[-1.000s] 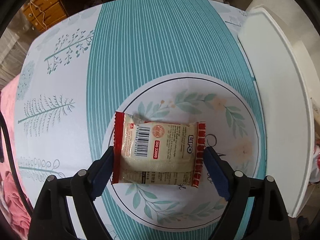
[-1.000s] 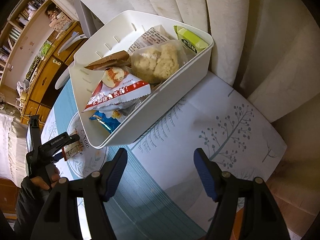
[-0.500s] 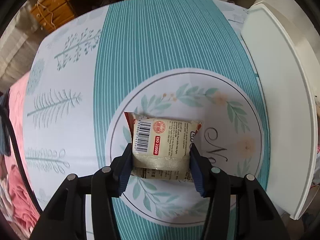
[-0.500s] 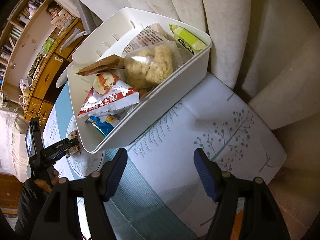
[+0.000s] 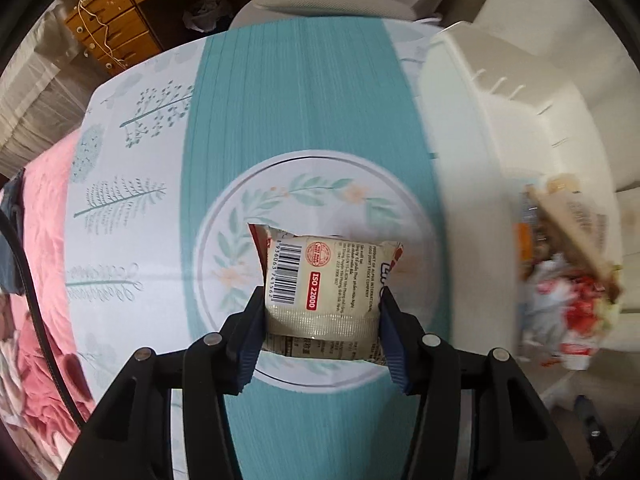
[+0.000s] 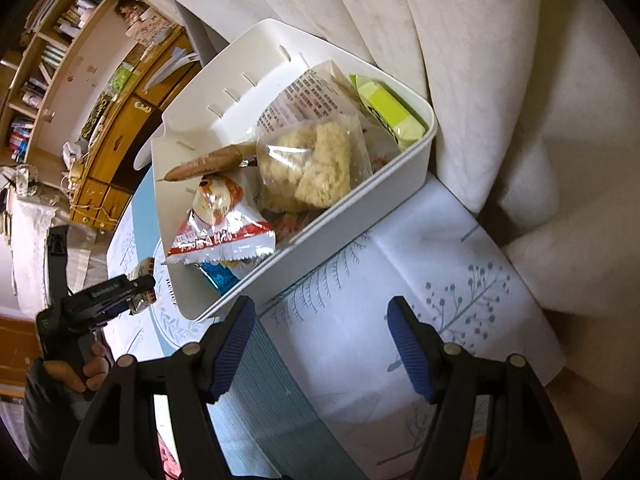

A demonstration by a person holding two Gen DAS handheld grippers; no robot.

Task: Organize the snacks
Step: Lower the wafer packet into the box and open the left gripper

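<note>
A cream snack packet (image 5: 324,276) with a barcode and red ends hangs above the round floral print of the tablecloth (image 5: 296,120). My left gripper (image 5: 320,300) is shut on it, both blue pads pressing its sides. In the right wrist view the same left gripper (image 6: 136,292) holds the packet (image 6: 145,270) just left of the white bin (image 6: 360,208). The bin (image 5: 500,120) holds a clear bag of rice crackers (image 6: 308,168), a red-and-white packet (image 6: 224,236), a green packet (image 6: 388,112) and a brown packet (image 6: 204,164). My right gripper (image 6: 320,312) stands open over the cloth, nothing between its fingers.
Cream cushions (image 6: 480,60) rise right behind the bin. A grey chair back (image 5: 316,4) and wooden drawers (image 5: 108,28) stand past the table's far edge. Pink bedding (image 5: 44,240) lies to the left. A person's hand (image 6: 80,368) grips the left tool's handle.
The left jaws closed onto the packet, squeezing its ends inward, then lifted it off the cloth and shifted toward the bin. The right gripper drifted slightly and stayed open.
</note>
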